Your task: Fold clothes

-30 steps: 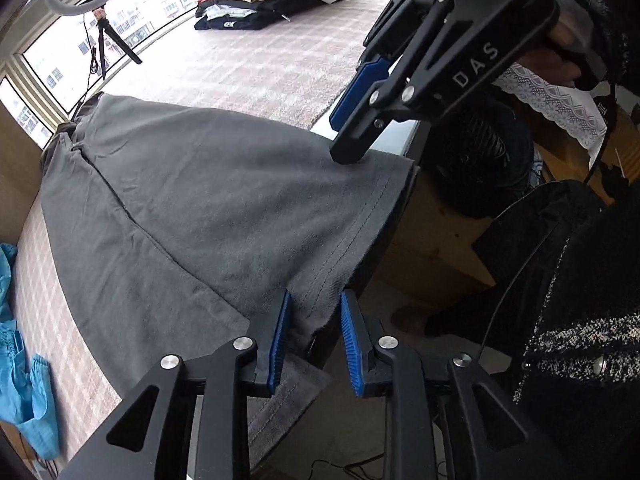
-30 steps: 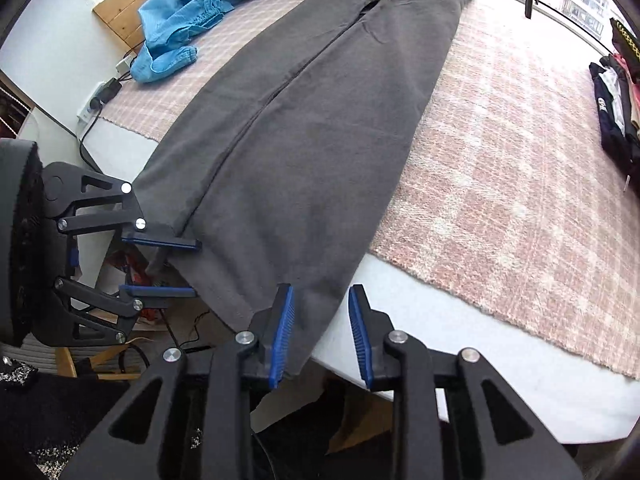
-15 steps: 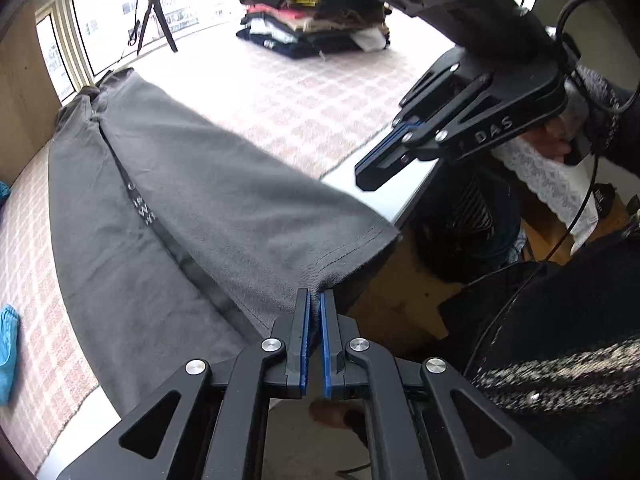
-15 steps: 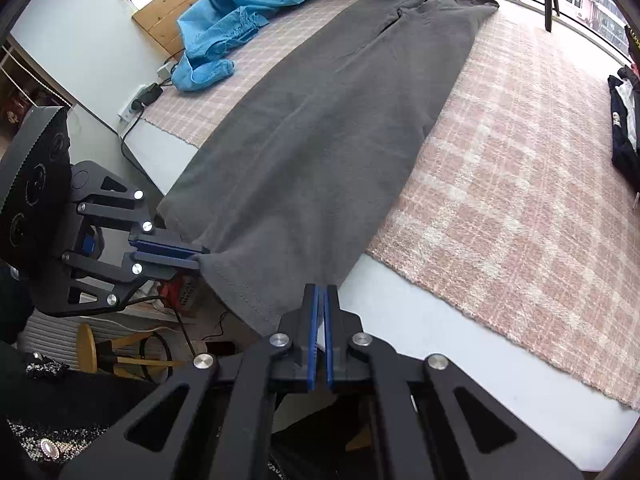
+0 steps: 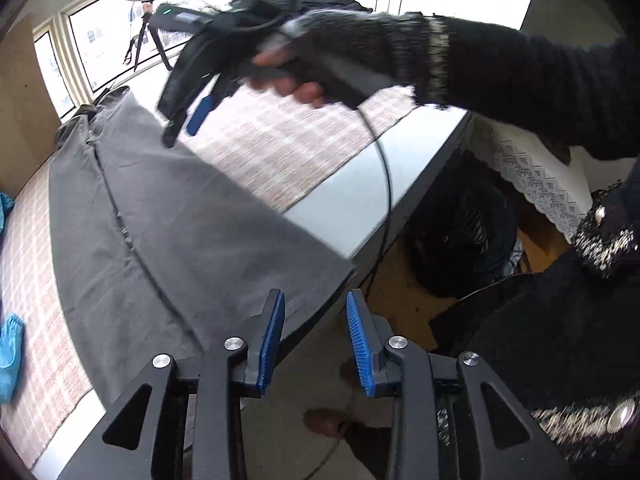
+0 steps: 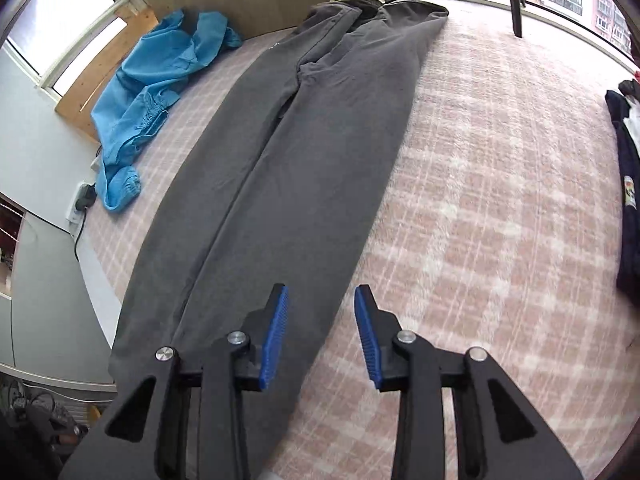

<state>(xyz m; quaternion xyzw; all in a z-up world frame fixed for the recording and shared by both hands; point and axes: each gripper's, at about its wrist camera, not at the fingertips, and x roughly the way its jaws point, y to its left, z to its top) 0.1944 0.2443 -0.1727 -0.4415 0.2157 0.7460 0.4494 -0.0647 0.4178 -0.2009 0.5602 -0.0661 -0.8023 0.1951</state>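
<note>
Both grippers have let go of the trouser hems since half a second ago, when each was pinched shut at the cuff edge; the right one has swung well away over the table.

Largest in view is the table [image 6: 500,184], covered by a pink plaid cloth [image 5: 280,148], its bare white edge [image 5: 360,200] facing the person. The grey trousers [image 6: 304,168] lie flat and lengthwise on the cloth, legs side by side, waistband at the far end by the window, cuffs reaching the near edge. A crumpled blue garment [image 6: 160,92] lies just beside them on the left. A stack of dark folded clothes [image 6: 628,200] sits at the table's right edge, well apart.

The left gripper [image 5: 316,340] hovers over the cuff at the table edge, its jaws opening with nothing pressed between the blue pads. The right gripper [image 6: 322,332], held by a hand [image 5: 304,80] in a fingerless glove, hangs above the trousers' right side, its jaws likewise opening and empty.
</note>
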